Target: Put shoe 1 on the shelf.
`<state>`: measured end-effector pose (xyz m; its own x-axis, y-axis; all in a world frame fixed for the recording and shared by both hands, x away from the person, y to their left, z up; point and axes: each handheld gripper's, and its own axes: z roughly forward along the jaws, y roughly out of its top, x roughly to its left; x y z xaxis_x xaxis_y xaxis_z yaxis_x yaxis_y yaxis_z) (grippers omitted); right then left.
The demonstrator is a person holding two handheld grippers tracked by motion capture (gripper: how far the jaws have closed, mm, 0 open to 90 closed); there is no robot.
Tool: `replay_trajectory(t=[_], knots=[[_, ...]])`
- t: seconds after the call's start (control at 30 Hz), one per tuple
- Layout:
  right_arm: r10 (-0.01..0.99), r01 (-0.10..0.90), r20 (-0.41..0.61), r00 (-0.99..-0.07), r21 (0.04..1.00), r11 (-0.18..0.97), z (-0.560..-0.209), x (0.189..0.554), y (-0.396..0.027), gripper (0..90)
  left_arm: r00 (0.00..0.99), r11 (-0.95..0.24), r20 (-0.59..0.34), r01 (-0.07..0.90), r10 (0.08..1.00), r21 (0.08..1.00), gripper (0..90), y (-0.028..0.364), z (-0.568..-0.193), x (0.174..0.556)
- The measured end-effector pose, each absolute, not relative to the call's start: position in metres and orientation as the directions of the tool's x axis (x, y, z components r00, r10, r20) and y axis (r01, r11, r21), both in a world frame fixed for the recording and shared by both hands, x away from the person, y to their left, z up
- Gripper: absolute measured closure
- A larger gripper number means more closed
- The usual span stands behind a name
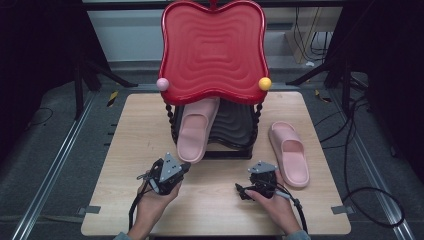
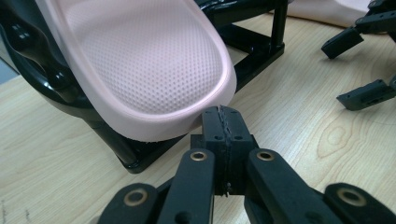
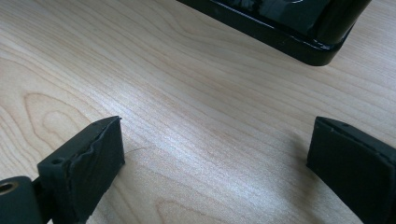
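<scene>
A pink slipper (image 1: 194,131) lies on the black lower shelf (image 1: 235,125) of a red-topped rack (image 1: 212,50), heel overhanging toward the left gripper (image 1: 176,175), whose jaws are pressed together just below it. The right gripper (image 1: 255,187) is spread wide over the wooden table (image 1: 215,210); a second slipper (image 1: 290,152) lies on the right.

A: Where is there free room on the desk (image 1: 120,150)?

B: Along the near edge and the whole left side: bare wood.

A: And what blocks the way?

B: The black rack (image 1: 235,131) under the red tray (image 1: 212,50) fills the far middle. One pink slipper (image 1: 196,131) juts from it toward the near edge; another slipper (image 1: 290,152) lies by the right edge, leaving a bare lane between it and the rack.
</scene>
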<state>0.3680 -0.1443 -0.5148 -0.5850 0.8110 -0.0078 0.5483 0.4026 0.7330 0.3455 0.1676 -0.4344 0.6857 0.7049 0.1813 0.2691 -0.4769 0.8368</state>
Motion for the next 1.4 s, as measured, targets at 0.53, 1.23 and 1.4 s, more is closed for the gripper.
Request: replay_trajectory(t=[0.53,1.23,1.4], knots=[[0.811,0.549,-0.008,-0.584,0.733,0.402,-0.515,0.368,-0.144,4.0,0.681,-0.461,0.181,0.254,0.71,0.85,89.9,0.153,-0.43,0.362],[0.81,0.547,-0.009,-0.587,0.733,0.405,-0.515,0.367,-0.145,4.0,0.679,-0.449,0.183,0.238,0.711,0.862,89.8,0.125,-0.422,0.383],[0.81,0.548,-0.008,-0.586,0.733,0.404,-0.515,0.367,-0.145,4.0,0.686,-0.464,0.192,0.236,0.702,0.854,89.8,0.126,-0.422,0.385]])
